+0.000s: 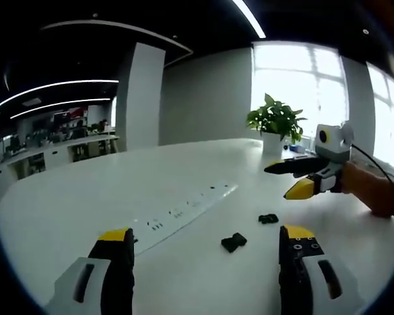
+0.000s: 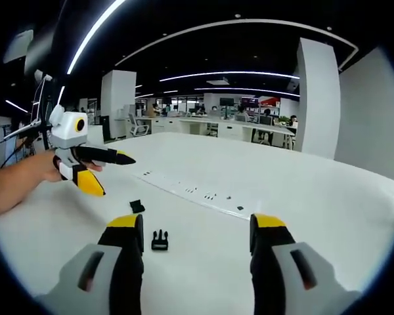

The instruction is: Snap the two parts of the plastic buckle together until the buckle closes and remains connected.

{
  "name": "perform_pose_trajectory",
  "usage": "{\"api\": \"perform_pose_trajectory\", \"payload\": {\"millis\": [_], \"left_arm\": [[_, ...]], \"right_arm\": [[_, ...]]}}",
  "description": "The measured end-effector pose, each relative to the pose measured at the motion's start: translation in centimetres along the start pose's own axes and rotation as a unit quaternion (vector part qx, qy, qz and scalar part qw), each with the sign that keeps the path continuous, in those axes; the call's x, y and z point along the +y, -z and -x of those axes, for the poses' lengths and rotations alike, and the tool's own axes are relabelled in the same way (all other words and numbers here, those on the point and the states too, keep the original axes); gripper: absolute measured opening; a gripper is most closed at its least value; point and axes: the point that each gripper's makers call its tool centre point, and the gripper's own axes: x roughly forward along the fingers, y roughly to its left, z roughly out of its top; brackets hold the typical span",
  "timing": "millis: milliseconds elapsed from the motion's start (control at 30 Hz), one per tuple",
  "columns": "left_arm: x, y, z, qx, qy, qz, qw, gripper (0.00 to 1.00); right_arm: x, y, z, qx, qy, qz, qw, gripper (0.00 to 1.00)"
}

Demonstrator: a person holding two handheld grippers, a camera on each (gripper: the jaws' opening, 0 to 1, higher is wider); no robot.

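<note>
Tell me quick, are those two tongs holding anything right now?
Left tongs: open, holding nothing.
Right tongs: open, holding nothing.
Both buckle pieces lie loose and apart on the white table.

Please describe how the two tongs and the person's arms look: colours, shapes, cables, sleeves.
Both tongs have two black jaws with yellow tips on pale grey bodies with dark slots. The right tongs, seen from the left gripper view, carry a white box and a thin black cable. The left tongs look alike. The arm behind them is bare, no sleeve showing.
</note>
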Motion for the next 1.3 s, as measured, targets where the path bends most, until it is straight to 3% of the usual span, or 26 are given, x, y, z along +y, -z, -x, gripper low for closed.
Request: {"api": "perform_pose_trajectory", "payload": {"millis": [300,1000,1167,1300], "left_arm": [[0.0,-0.8,-0.9,-0.006,0.012,-0.010,0.9999,0.92],[-0.2,0.4,-2.5,0.021,0.041,-0.046,0.9979,0.85],[-0.2,0.6,-2.6,0.018,0.053,-0.036,0.9978,0.81],[-0.5,1.5,-3.1,0.039,0.059,-0.062,0.9955,0.79]], "right_arm": [[0.0,-0.5,-0.6,-0.003,-0.005,0.001,1.0000,0.65],[-0.4,0.5,-1.7,0.008,-0.015,0.010,0.9998,0.63],[0.0,0.9,-1.6,0.017,-0.027,0.016,0.9993,0.57],[0.2,1.1,-1.9,0.021,-0.031,0.016,0.9992,0.57]]}}
